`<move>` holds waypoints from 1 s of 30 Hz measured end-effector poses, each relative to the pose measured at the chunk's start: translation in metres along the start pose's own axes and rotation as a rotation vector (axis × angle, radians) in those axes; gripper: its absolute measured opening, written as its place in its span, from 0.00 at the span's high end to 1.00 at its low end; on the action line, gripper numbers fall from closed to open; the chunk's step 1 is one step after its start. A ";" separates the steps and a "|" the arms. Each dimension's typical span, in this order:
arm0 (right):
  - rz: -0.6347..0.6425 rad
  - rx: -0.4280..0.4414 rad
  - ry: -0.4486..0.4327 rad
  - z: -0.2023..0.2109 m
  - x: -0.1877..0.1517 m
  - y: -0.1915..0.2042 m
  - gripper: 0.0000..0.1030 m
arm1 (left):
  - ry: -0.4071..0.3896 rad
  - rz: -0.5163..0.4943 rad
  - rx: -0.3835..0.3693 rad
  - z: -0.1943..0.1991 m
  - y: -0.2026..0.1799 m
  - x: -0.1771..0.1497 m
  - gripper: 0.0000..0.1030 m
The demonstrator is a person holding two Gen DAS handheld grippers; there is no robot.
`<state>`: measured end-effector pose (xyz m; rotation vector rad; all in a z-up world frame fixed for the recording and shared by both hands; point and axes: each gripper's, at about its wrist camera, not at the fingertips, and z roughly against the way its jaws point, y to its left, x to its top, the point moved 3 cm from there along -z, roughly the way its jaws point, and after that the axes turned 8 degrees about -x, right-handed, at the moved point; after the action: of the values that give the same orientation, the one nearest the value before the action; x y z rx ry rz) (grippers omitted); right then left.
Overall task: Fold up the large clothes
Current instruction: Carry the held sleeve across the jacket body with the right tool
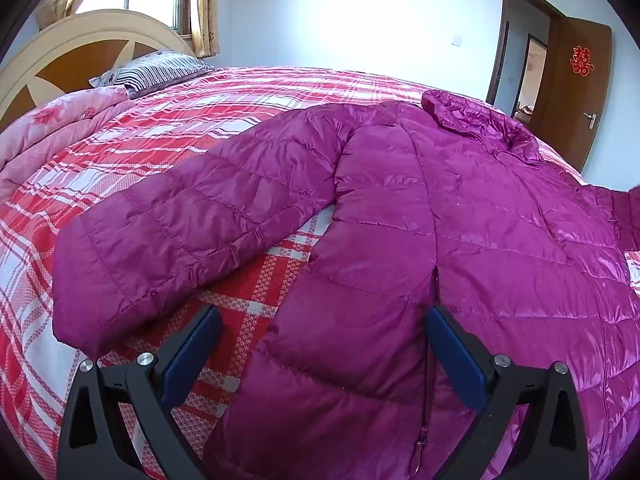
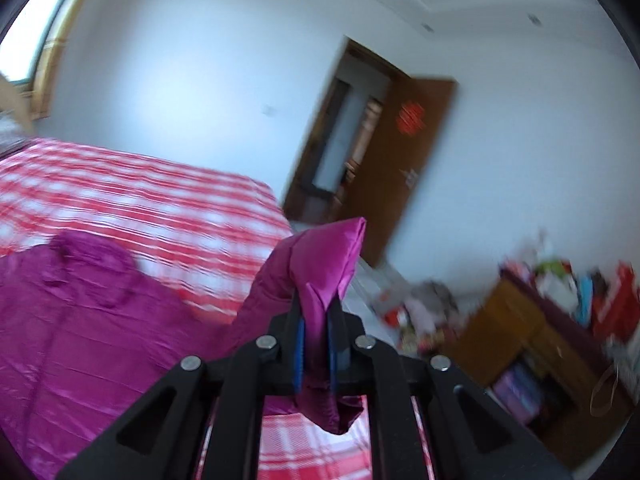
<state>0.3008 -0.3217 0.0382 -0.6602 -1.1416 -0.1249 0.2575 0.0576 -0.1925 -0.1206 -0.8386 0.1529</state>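
A magenta quilted puffer jacket [image 1: 460,220] lies spread front-up on the red plaid bed [image 1: 160,148], with its collar [image 1: 480,124] at the far side. Its left sleeve [image 1: 180,224] stretches out flat toward the left. My left gripper [image 1: 320,324] hovers wide open over the jacket's hem by the zipper, holding nothing. In the right wrist view my right gripper [image 2: 319,312] is shut on the jacket's other sleeve [image 2: 320,264], whose cuff is lifted above the bed. The rest of the jacket [image 2: 80,320] lies to its left.
A folded pink quilt [image 1: 52,136] and a striped pillow [image 1: 156,72] sit by the headboard [image 1: 80,40] at far left. An open brown door [image 1: 576,92] stands at the right. A cluttered wooden cabinet [image 2: 540,344] stands beyond the bed's edge.
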 end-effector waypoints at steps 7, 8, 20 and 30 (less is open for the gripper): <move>0.142 0.159 -0.107 0.044 0.015 0.096 0.90 | -0.016 -0.005 -0.008 0.001 0.001 -0.002 0.01; 0.154 0.177 -0.111 0.046 0.014 0.107 0.90 | -0.018 -0.005 -0.009 0.002 0.001 -0.002 0.01; 0.307 0.389 -0.043 0.047 -0.023 0.255 0.90 | -0.035 -0.010 -0.018 0.003 0.001 -0.004 0.01; 0.336 0.526 0.072 0.042 -0.083 0.330 0.89 | -0.042 -0.022 0.000 0.002 -0.002 -0.006 0.01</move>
<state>0.3686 -0.0528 -0.1625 -0.3638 -0.9254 0.4235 0.2521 0.0541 -0.1949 -0.1088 -0.8820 0.1351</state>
